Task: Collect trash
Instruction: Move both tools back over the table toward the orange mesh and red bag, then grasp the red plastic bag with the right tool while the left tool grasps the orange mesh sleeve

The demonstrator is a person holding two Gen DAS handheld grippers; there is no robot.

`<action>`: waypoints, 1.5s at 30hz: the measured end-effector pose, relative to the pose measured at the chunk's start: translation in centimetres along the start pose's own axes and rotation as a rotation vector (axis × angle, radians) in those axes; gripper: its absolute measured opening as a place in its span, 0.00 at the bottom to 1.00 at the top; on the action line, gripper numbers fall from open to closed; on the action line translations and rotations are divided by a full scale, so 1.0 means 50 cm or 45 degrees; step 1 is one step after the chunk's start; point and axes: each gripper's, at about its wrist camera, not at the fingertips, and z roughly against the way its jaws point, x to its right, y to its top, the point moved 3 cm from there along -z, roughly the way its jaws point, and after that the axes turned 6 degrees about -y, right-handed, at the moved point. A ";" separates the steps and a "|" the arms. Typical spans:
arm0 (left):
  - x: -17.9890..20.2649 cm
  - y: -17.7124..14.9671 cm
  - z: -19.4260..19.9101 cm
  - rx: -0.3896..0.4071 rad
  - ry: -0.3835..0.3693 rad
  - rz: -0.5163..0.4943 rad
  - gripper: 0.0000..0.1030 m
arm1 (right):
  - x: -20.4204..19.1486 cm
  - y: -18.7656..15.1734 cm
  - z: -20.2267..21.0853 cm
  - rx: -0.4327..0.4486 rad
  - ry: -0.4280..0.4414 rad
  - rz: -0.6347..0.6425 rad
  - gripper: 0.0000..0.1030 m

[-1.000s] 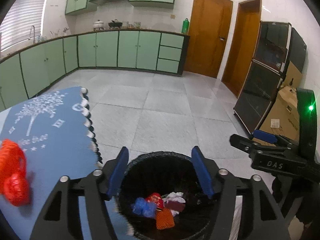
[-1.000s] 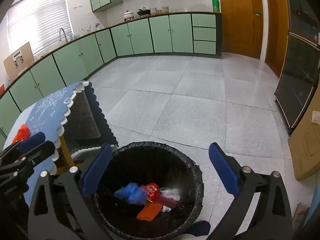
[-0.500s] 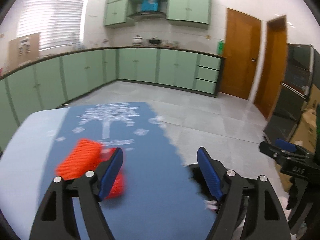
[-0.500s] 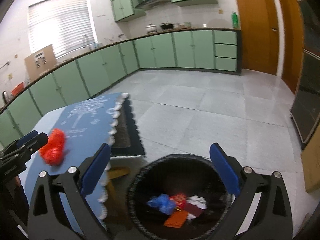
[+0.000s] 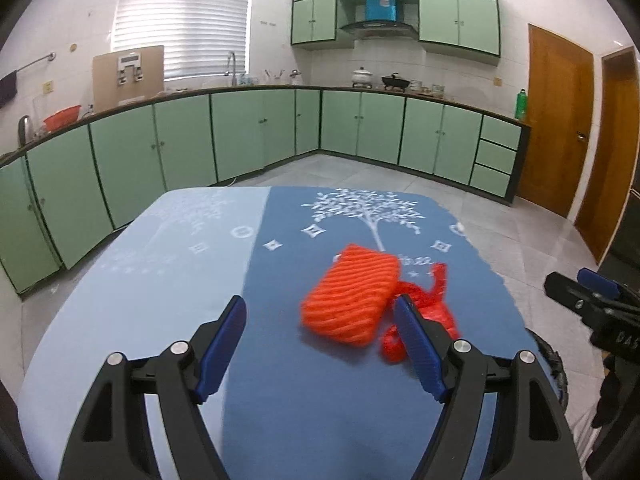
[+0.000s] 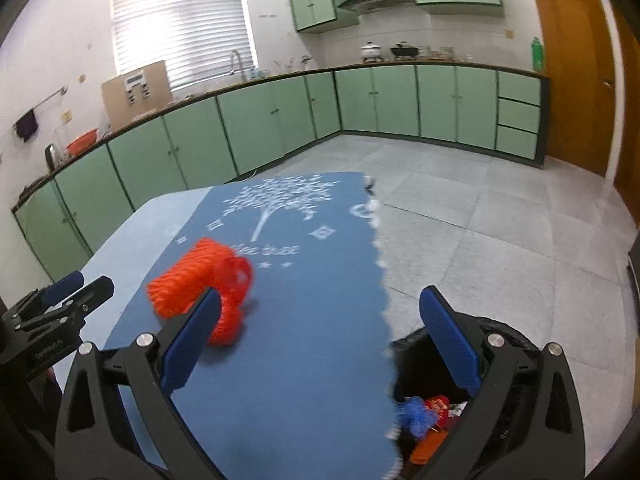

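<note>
An orange foam net sleeve lies on the blue tablecloth, touching a red mesh net on its right. My left gripper is open and empty, just short of the sleeve. In the right wrist view the sleeve and red net lie left of centre. My right gripper is open and empty above the table's right edge. The black-lined trash bin stands on the floor below that edge and holds several scraps.
The right gripper shows at the right edge of the left wrist view, and the left gripper at the left of the right wrist view. Green kitchen cabinets line the far walls. Grey tiled floor lies right of the table.
Both grippers have swung left from above the trash bin to over the table. The orange sleeve and red net now lie just ahead of the left gripper. Both grippers stay open.
</note>
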 end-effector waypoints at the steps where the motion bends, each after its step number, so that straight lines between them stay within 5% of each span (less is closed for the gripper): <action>1: -0.009 -0.002 0.000 0.000 0.010 0.003 0.73 | -0.010 -0.002 -0.005 -0.003 0.004 0.009 0.94; 18: -0.104 -0.026 -0.020 -0.035 0.058 0.070 0.73 | -0.148 -0.038 -0.108 -0.128 0.021 0.121 0.93; 21: -0.110 -0.029 -0.023 -0.041 0.054 0.079 0.73 | -0.158 -0.045 -0.119 -0.156 0.024 0.144 0.79; 26: -0.109 -0.028 -0.025 -0.043 0.048 0.086 0.73 | -0.166 -0.056 -0.128 -0.194 0.058 0.153 0.72; 31: -0.100 -0.027 -0.028 -0.049 0.038 0.084 0.73 | -0.171 -0.066 -0.133 -0.237 0.126 0.156 0.48; 45: -0.032 -0.012 -0.058 -0.076 -0.039 0.041 0.77 | -0.098 -0.028 -0.094 -0.167 0.117 0.084 0.41</action>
